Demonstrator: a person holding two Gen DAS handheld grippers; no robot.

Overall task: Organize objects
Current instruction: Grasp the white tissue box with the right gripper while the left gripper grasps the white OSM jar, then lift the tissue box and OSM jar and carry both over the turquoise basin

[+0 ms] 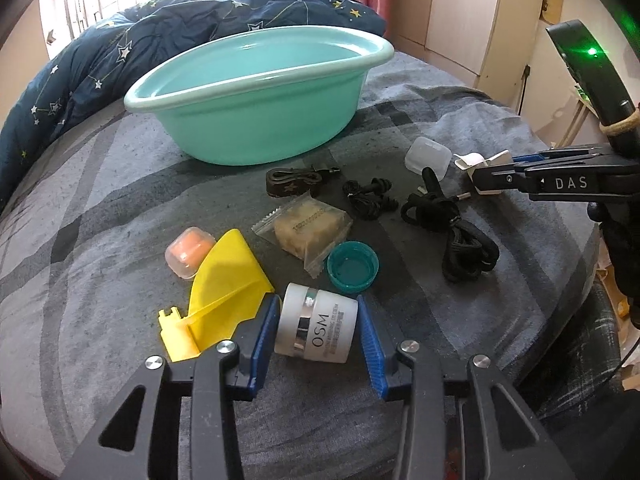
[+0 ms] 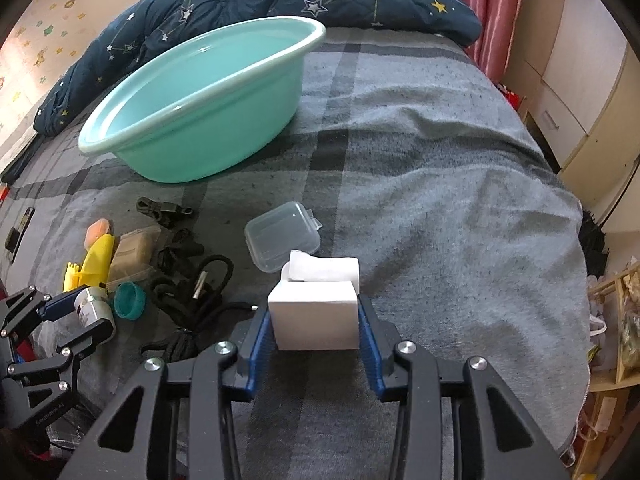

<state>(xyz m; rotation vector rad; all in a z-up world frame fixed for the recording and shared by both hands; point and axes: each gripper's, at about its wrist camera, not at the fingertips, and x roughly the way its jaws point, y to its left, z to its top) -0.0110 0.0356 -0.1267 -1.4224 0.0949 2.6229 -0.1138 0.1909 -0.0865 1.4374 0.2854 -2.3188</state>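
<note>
My left gripper [image 1: 318, 330] has its jaws set around a white cream jar [image 1: 316, 328] lying on its side on the grey checked bed [image 1: 100, 240]; the left pad touches the jar, while a thin gap shows by the right pad, so I cannot tell if the grip is firm. My right gripper [image 2: 314, 320] has its jaws pressed against both sides of a white box [image 2: 314, 316] with its top flap open, holding it. From the left wrist view, a yellow plastic scraper [image 1: 224, 296] lies at about ten o'clock from the jar, touching my left jaw, and a teal bottle cap [image 1: 353, 267] sits open side up at one o'clock, just beside the jar. Beyond the scraper is a small clear case with orange earplugs [image 1: 189, 252]. A wrapped snack in clear film [image 1: 306, 228] lies at twelve o'clock past the cap. At two o'clock a black cord bundle [image 1: 460, 236] sprawls, with black corded earplugs [image 1: 370, 196] and a dark strap with a clip [image 1: 298, 178] farther back. A clear empty plastic case [image 2: 282, 240] rests just beyond the white box at eleven o'clock in the right wrist view. Farthest, a mint green basin [image 1: 256, 96] stands on the bed at twelve o'clock, with a navy star-print quilt [image 1: 160, 36] heaped behind it.
</note>
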